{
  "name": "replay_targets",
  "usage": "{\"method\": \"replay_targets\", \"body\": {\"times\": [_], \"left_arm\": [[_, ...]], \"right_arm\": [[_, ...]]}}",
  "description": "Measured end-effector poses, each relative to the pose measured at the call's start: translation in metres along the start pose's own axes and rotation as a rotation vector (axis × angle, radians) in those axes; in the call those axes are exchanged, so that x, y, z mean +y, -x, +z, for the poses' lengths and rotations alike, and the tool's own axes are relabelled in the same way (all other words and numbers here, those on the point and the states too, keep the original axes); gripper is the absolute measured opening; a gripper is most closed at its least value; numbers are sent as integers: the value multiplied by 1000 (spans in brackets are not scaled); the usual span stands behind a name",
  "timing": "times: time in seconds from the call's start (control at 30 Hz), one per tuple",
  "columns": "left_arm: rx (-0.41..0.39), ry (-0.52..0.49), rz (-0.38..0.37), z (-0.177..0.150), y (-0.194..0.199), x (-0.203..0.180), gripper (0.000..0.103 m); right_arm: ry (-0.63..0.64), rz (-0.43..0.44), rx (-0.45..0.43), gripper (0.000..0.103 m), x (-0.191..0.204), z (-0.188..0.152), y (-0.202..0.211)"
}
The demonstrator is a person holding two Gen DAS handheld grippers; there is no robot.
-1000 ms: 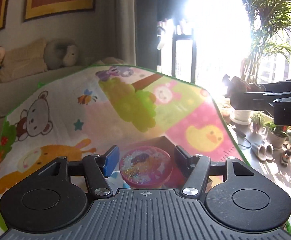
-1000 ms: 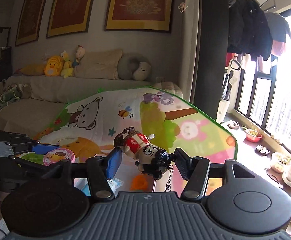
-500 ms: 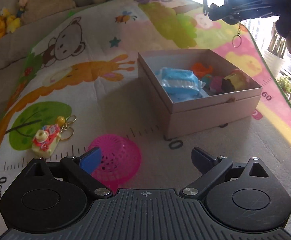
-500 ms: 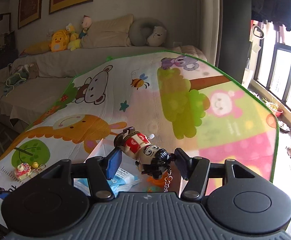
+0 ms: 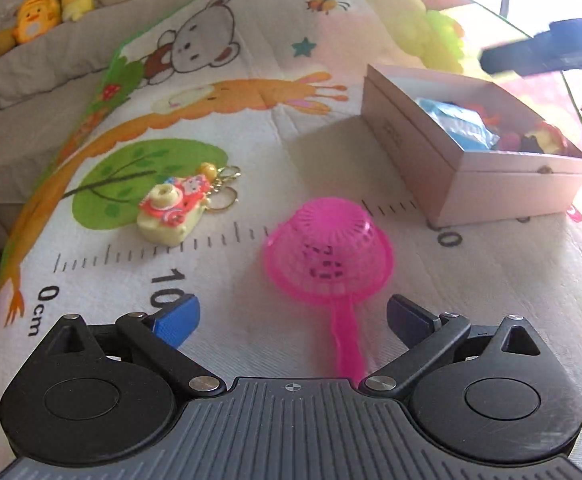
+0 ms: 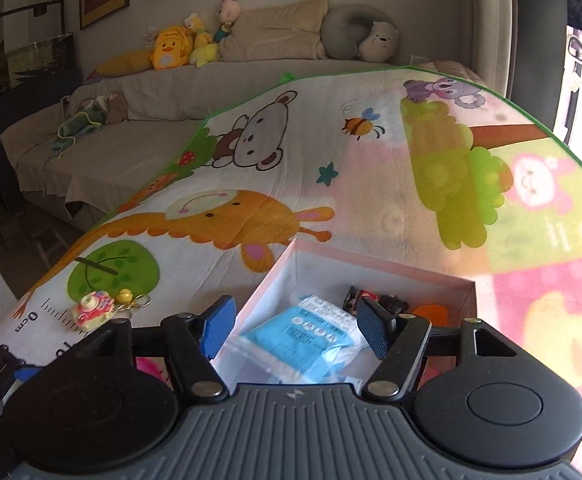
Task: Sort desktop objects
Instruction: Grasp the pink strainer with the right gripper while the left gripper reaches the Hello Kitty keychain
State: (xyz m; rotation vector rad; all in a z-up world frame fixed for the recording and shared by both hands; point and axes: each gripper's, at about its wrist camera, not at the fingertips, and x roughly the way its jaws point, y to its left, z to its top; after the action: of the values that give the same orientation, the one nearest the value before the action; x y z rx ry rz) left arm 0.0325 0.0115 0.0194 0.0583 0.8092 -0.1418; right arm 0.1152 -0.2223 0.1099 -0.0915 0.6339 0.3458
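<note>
A pink open box (image 5: pixel 503 184) stands on the play mat, holding a blue packet (image 5: pixel 461 128) and small toys. My left gripper (image 5: pixel 291 318) is open low over the mat, its fingers either side of the handle of a pink toy strainer (image 5: pixel 327 252) lying upside down. A toy-camera keychain (image 5: pixel 175 210) lies to its left. My right gripper (image 6: pixel 295 328) is open above the box (image 6: pixel 319 256); the doll figure (image 6: pixel 375 300) lies inside it behind the blue packet (image 6: pixel 311 332). The keychain also shows in the right wrist view (image 6: pixel 95 308).
The colourful play mat (image 5: pixel 251 92) covers the surface, with a ruler print near the front. A sofa with plush toys (image 6: pixel 171 48) and cushions stands behind. The right gripper's arm (image 5: pixel 547 46) reaches over the box.
My right gripper opened and let go of the doll, which now lies in the box. My left gripper dropped closer to the pink strainer, its fingers now astride the handle.
</note>
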Motion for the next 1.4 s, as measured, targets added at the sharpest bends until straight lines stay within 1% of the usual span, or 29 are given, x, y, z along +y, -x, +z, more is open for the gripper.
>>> {"method": "replay_targets", "body": {"times": [0.03,0.1,0.13,0.2,0.23,0.27,0.33,0.37,0.4,0.47,0.53,0.57,0.6,0.67,0.73,0.83,0.87,0.97,1.07,1.17,1.2,1.27,1.3,1.4], "left_arm": [[-8,17,14,3,1,6,102],[-20,48,54,9,1,20,102],[-22,58,76,12,1,26,102],[-27,80,112,19,0,36,103],[-31,90,125,22,0,40,103],[-35,96,135,24,0,43,103],[-40,106,163,28,0,49,103],[-43,111,173,29,0,51,103],[-45,117,178,30,1,53,103],[-47,123,182,31,0,55,103],[-47,120,186,32,-3,55,103],[-47,118,186,32,-5,54,103],[-45,114,185,32,-8,53,103],[-35,103,189,33,-18,51,103],[-25,92,193,36,-28,49,103],[-3,79,200,39,-45,49,103],[-1,80,204,41,-49,49,103],[-11,97,210,47,-59,54,103],[-15,112,213,54,-64,57,102],[-20,114,188,57,-66,57,101],[-20,114,180,57,-67,56,100],[-19,107,165,58,-68,53,89],[-24,103,153,58,-67,51,87],[-28,89,140,59,-67,47,75]], "right_arm": [[21,45,6,71,14,-10,8],[57,128,21,77,39,-28,16],[66,166,35,78,51,-37,16],[93,218,81,79,78,-54,7],[116,225,98,79,91,-62,0],[138,218,109,80,103,-68,-8],[156,186,119,86,121,-77,-26],[153,153,110,92,128,-79,-35],[151,124,103,94,133,-80,-44],[143,115,109,94,138,-80,-59],[116,114,119,89,139,-80,-68],[109,120,133,78,138,-80,-70],[107,127,146,79,137,-81,-71],[107,109,131,79,133,-83,-63],[106,101,116,79,124,-88,-50],[86,117,122,78,106,-98,-24],[81,111,122,78,98,-102,-15],[52,41,123,78,73,-114,7],[-34,-66,131,78,39,-124,20],[-124,-155,131,78,7,-134,24],[-149,-180,132,79,-1,-137,24],[-197,-205,139,80,-14,-142,20],[-214,-201,125,81,-17,-144,20],[-216,-214,105,84,-16,-146,18]]}}
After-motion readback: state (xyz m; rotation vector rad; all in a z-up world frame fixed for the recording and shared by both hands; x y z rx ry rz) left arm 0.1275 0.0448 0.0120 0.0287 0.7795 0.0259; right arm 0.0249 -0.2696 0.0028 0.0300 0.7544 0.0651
